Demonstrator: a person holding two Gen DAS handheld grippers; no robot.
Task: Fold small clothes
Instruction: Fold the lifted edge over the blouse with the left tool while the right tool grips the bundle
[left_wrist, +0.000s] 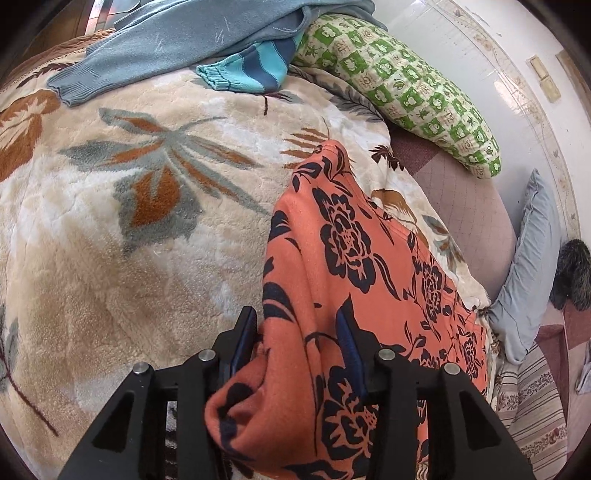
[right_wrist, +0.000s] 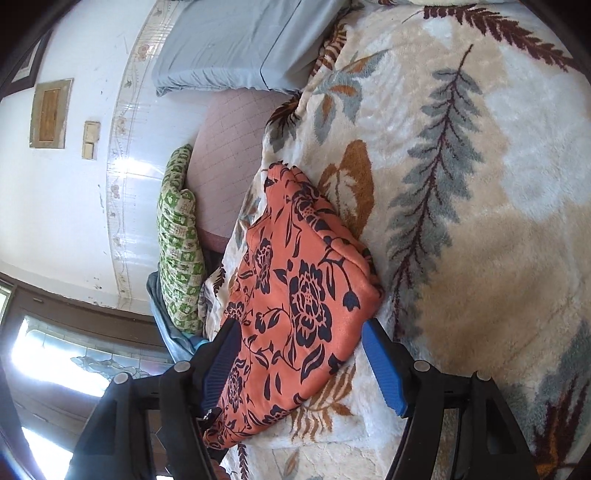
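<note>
An orange garment with a dark flower print (left_wrist: 343, 251) lies folded in a long strip on the fleece leaf-pattern blanket (left_wrist: 129, 258). My left gripper (left_wrist: 295, 321) straddles its near end: a raised fold of the cloth bulges between the parted blue pads (left_wrist: 349, 347) and looks loose rather than pinched. In the right wrist view the same garment (right_wrist: 295, 280) lies flat on the blanket (right_wrist: 480, 221). My right gripper (right_wrist: 301, 326) stands wide open over its near edge, with one finger on each side and neither pad (right_wrist: 384, 369) pressing on it.
More clothes are heaped at the far side, among them a grey-blue sweater (left_wrist: 166, 44) and a turquoise striped piece (left_wrist: 251, 70). A green-and-white patterned pillow (left_wrist: 406, 92) and a pale blue pillow (left_wrist: 528, 266) lie by the tiled wall, past the blanket's edge and the pink mattress (left_wrist: 461, 192).
</note>
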